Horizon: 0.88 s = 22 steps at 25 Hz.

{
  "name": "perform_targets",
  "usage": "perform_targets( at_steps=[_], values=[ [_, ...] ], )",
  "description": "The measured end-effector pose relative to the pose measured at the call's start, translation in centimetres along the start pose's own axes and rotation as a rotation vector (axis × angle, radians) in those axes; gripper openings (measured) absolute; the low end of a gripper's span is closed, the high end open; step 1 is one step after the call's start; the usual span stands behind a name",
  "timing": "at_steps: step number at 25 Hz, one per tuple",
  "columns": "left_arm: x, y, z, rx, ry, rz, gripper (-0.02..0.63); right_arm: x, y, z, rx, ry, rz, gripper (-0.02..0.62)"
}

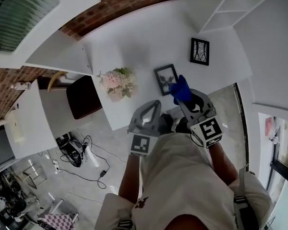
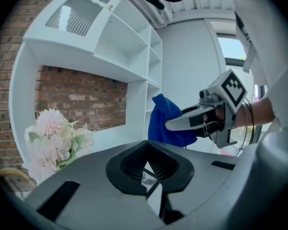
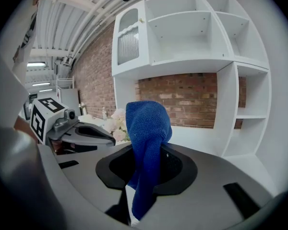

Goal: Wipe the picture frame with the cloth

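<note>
A blue cloth (image 1: 181, 91) sticks up out of my right gripper (image 1: 187, 97), which is shut on it; the cloth (image 3: 146, 143) fills the middle of the right gripper view. The cloth (image 2: 169, 121) also shows in the left gripper view, held by the right gripper (image 2: 192, 120). A black picture frame (image 1: 166, 79) stands on the white counter (image 1: 149, 51) just left of the cloth. A second black frame (image 1: 199, 51) stands farther back right. My left gripper (image 1: 152, 110) is shut and empty, near the counter's front edge; the left gripper (image 3: 93, 132) shows at the left of the right gripper view.
A bunch of pale pink flowers (image 1: 116, 83) stands on the counter left of the frames. White shelving (image 3: 197, 28) rises behind against a brick wall (image 1: 120, 6). A dark stool (image 1: 83, 97) and cables (image 1: 81, 152) lie on the floor at the left.
</note>
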State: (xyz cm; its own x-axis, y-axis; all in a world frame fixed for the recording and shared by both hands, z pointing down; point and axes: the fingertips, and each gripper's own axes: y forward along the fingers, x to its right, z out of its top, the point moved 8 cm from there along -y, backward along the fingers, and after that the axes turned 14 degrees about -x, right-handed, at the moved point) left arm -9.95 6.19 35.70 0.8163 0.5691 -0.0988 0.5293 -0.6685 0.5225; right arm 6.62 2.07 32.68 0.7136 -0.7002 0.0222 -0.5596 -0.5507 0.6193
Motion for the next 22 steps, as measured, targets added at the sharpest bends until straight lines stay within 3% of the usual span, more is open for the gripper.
perform_targets(
  at_steps=[9,14,22],
  values=[
    [-1.8,3.5,-2.4,-0.051,0.034,-0.057,0.000,0.6,2.6,-1.5,-0.063,0.027,-0.021,0.092],
    [-2.1,4.8,-3.5,-0.080,0.009,-0.061,0.000,1.3,3.3,-2.4,-0.093,0.047,-0.028,0.092],
    [-2.5,7.6,-5.6,-0.148,-0.006,-0.056,0.000,2.0,5.4,-4.3,-0.176,0.049,0.022,0.095]
  ],
)
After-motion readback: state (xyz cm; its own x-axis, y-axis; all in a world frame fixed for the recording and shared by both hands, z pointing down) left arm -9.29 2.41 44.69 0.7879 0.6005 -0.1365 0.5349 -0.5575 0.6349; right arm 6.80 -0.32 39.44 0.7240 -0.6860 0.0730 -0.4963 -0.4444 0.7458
